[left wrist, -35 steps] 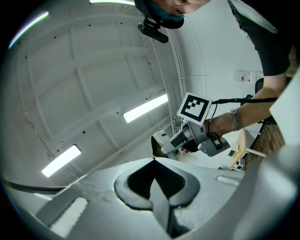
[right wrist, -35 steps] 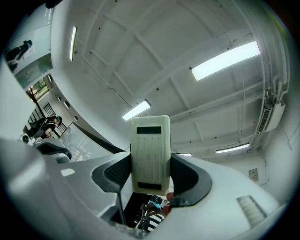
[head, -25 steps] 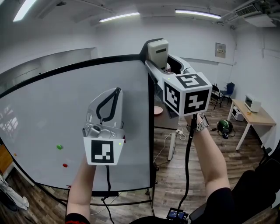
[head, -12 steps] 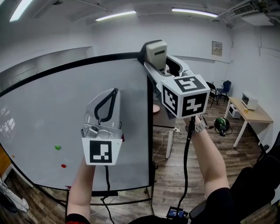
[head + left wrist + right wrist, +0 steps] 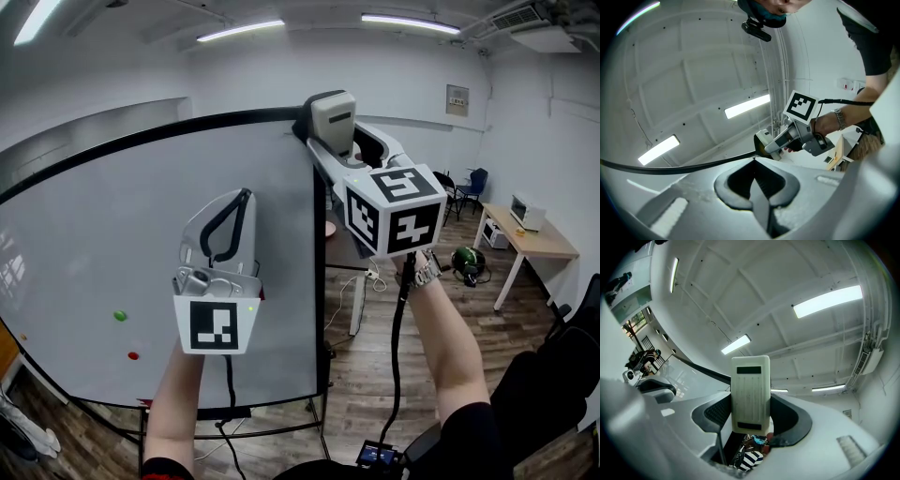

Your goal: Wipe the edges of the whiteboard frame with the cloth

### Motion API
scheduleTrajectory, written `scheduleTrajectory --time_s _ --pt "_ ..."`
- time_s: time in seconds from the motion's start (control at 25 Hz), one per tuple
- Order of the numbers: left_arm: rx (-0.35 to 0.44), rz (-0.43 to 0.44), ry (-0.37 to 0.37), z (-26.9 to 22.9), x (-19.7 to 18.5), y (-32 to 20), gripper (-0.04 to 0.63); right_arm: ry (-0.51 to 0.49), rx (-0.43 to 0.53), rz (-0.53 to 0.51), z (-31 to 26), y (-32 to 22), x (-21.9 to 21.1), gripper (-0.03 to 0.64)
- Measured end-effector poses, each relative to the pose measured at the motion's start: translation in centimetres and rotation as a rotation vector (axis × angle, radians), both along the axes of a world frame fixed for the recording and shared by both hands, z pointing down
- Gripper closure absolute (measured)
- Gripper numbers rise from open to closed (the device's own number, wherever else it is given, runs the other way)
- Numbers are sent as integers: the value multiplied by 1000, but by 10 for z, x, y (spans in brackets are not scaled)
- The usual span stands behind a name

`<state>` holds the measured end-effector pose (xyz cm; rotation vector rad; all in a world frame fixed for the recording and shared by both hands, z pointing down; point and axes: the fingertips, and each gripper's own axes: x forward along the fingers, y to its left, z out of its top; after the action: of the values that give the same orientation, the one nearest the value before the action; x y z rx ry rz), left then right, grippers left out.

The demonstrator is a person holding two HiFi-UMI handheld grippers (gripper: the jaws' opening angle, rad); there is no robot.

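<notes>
Right gripper lower; eraser in jaws

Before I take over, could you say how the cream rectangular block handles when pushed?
The cream rectangular block looks rigid: straight edges in the right gripper. Probably light, held up one-handed. Its smooth faces might slip.

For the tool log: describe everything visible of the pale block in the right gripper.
The pale block is a cream, plastic-looking rectangle with rounded corners, a finely ribbed face and a dark slot near each end. It stands upright, clamped at its sides between the jaws of the right gripper. In the head view it sits at the top right corner of the black whiteboard frame, seemingly against it. It looks rigid, not like cloth.
</notes>
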<state>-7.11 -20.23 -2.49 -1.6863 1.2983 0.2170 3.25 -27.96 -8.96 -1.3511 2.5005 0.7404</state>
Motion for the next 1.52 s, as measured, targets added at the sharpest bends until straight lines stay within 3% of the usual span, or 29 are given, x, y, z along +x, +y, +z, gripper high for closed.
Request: scheduleTrajectory --time_s 1.52 --pt "-4 53 12 12 -4 4 594 26 -82 39 45 -5 -1 357"
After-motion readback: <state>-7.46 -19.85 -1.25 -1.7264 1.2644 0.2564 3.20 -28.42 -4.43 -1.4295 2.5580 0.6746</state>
